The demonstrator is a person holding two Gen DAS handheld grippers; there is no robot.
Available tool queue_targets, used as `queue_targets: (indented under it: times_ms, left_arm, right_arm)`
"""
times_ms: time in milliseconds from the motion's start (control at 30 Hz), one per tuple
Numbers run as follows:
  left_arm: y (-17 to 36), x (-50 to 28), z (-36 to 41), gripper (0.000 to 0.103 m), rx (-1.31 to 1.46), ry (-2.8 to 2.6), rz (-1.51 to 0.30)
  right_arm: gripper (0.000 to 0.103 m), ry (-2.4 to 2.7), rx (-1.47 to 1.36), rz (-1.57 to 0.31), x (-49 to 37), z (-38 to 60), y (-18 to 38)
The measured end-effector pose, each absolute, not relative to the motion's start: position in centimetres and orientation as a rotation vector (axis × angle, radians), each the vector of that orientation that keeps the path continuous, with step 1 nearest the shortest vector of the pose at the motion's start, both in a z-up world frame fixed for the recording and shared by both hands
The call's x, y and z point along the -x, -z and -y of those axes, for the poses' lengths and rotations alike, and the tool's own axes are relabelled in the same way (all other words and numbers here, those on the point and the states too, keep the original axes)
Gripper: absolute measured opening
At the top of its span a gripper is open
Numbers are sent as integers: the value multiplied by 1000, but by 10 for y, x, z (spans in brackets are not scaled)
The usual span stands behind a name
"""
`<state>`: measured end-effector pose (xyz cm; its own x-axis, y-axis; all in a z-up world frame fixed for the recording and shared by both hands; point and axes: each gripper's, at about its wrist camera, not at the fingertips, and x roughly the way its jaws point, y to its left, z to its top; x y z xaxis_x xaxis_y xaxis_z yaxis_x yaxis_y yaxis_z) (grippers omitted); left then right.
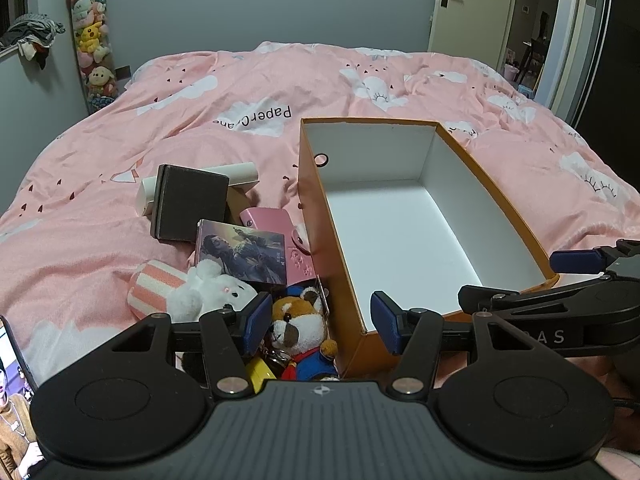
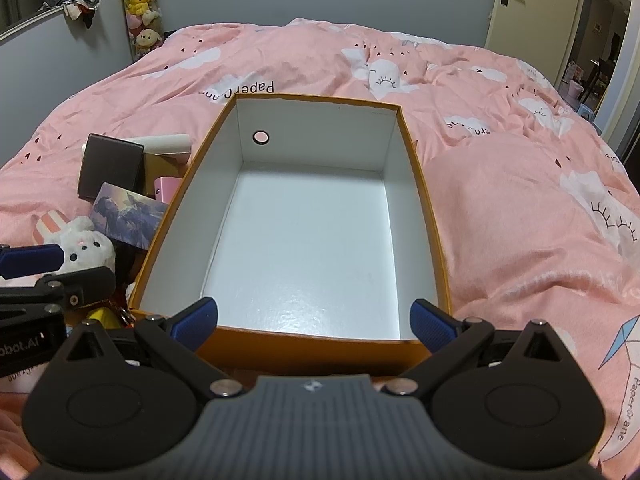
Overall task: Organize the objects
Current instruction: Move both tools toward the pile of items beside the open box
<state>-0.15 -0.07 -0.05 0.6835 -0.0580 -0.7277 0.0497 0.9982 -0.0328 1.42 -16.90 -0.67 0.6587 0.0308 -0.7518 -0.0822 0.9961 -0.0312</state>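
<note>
My left tongs (image 1: 318,326) released over toy pile (image 1: 256,280); right tongs (image 2: 314,322) released at orange box (image 2: 416,168) near edge; bed cover (image 2: 520,208) reads "PaperCrane".

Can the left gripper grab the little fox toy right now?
Probably yes. The left gripper is open, and the fox toy sits just ahead between its fingers, beside the orange box, with nothing covering it.

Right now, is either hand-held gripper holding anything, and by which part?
Nothing is held. The left hand-held gripper hangs open above the fox plush; the right hand-held gripper is open at the orange box's near wall.
</note>
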Motion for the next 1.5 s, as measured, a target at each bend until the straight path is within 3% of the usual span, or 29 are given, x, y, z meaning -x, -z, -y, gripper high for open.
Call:
queue_targets:
  times_ms: [1000,1367,1433,1500]
  left_arm:
    - [3,3,-1,67,40,106,-813]
    - [-11,2,-24,58,94,106,-817]
    - [-14,1,-32,56,122,98,-820]
    - [-17,0,-40,55,143,86,-822]
  right_arm:
    - [102,-59,50,-869,-16,170,8]
    - [102,-134,12,-812,-9,168,1]
    - [99,-164,18,-794,-8,166,-3]
    - [89,-201,36,-780,-7,161,-6]
